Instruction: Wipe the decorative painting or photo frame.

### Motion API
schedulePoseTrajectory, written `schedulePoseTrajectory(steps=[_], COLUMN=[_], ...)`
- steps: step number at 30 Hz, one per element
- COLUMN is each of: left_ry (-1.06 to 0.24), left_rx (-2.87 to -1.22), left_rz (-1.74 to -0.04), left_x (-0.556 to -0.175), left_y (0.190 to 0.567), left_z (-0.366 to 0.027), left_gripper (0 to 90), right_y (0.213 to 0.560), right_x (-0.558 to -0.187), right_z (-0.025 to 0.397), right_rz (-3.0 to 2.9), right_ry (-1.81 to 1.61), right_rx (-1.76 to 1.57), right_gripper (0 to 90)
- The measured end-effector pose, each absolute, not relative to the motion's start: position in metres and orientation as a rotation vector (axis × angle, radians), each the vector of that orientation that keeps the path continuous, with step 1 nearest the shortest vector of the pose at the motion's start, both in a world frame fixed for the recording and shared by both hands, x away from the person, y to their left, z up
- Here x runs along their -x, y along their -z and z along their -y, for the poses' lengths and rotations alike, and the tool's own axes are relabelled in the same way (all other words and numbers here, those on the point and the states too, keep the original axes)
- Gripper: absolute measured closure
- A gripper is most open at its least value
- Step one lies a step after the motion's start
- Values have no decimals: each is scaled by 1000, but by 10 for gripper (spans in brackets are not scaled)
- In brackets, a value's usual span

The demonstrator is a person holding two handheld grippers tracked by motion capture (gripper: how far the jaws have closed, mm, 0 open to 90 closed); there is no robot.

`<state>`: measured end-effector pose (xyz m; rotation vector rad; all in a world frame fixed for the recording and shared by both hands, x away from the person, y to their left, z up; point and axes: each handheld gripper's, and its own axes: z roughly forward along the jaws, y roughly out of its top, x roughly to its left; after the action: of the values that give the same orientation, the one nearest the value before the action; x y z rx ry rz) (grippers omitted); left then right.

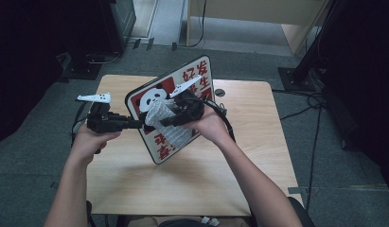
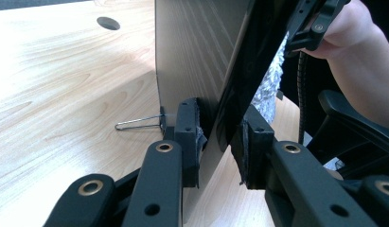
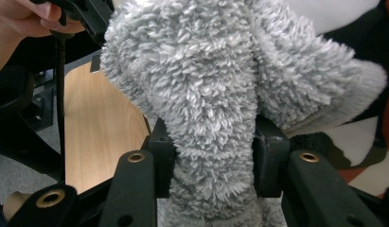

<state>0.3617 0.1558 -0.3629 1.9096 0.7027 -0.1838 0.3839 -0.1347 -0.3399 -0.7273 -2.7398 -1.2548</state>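
We hold the board (image 1: 156, 142) tilted up off the table (image 1: 135, 179), printed panda face toward us, its lower corner near the tabletop. The left gripper (image 1: 137, 124) clamps the board's left edge; in the left gripper view its 2 jaws press on either side of the thin panel (image 2: 192, 56), plain back on 1 side, dark front on the other. We judge this grip is there to keep the board propped and steady while the other hand works on it.

The right gripper (image 1: 171, 118) pinches a fluffy grey cloth (image 1: 166, 124), jaws closed on a thick fold of it (image 3: 206, 118). The cloth lies against the printed face, just below the panda. Likely step in hand: wiping the front of the board, with the tilt giving the cloth a flat surface to press on.

Around: a small wire clip (image 2: 137, 124) lies on the table behind the board, close to the left jaws. A round cable hole (image 1: 219, 92) sits at the far edge of the table, behind the board. The right gripper's cable (image 1: 227, 125) loops beside the right wrist.

Possible hindrances: the left jaws cover a patch of the edge, so the cloth cannot reach there; the cable could drag across the board.
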Motion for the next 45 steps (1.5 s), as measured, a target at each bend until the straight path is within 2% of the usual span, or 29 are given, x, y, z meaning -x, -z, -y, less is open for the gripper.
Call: schedulePoseTrajectory(steps=[16,45], left_ry=[191,195], left_rx=[-1909,-1910], left_rz=[-705,-703], left_x=[-362,-362], left_y=[363,364], left_z=[-155,-155], left_gripper=[736,736], right_y=[358,388], right_x=[-380,-372], right_z=[139,143], right_rz=[2750,2761], right_ry=[1245,1210], right_rx=[729,765], right_gripper=[555,539])
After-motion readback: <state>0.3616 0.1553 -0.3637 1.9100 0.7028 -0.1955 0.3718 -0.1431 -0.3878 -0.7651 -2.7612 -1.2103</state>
